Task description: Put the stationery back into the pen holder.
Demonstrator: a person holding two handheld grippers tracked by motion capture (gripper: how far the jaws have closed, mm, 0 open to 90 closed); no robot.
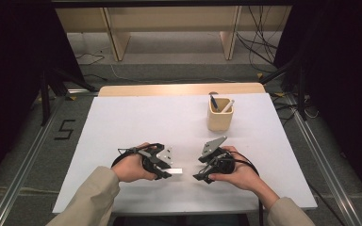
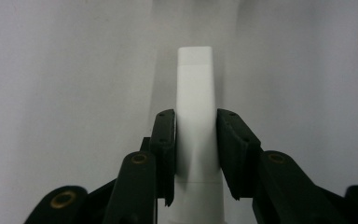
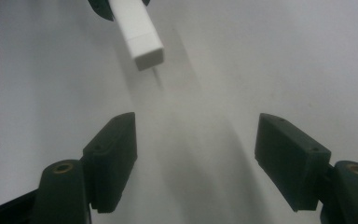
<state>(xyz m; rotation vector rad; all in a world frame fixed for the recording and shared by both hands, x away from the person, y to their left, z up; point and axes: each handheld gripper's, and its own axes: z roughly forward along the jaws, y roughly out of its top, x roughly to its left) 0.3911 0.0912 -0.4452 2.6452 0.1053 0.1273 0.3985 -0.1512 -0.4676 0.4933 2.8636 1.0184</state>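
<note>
— Where is the white bar found?
— It is held above the white sheet, near its front edge, clamped by the left gripper; its long axis is pointed at the right gripper.
— And that one?
— Its jaws are spread wide with nothing between them, and the bar's free end is faced from close by.
</note>
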